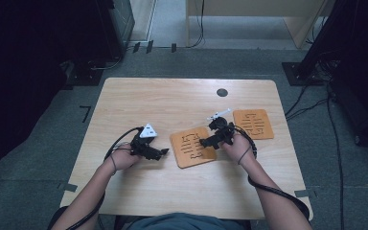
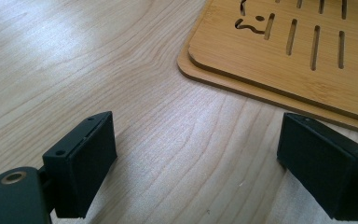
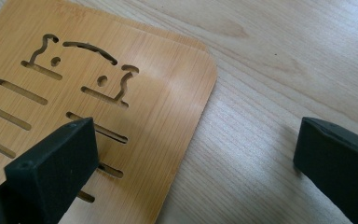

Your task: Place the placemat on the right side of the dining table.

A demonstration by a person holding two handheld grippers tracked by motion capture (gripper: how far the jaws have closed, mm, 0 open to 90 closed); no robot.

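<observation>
I count three bamboo mats: two stacked [image 1: 191, 147] (lower edge barely peeking), one apart [image 1: 253, 123]. Left gripper [image 1: 164, 152] and right gripper [image 1: 202, 142] both gape, nothing held.

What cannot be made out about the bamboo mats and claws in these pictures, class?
- Stacked mats: left gripper view, far side cut off by the top and right edges.
- Top mat: right gripper view, slots partly hidden by the claw's jaw.
- Far mat: high view, cut-out pattern too small.
</observation>
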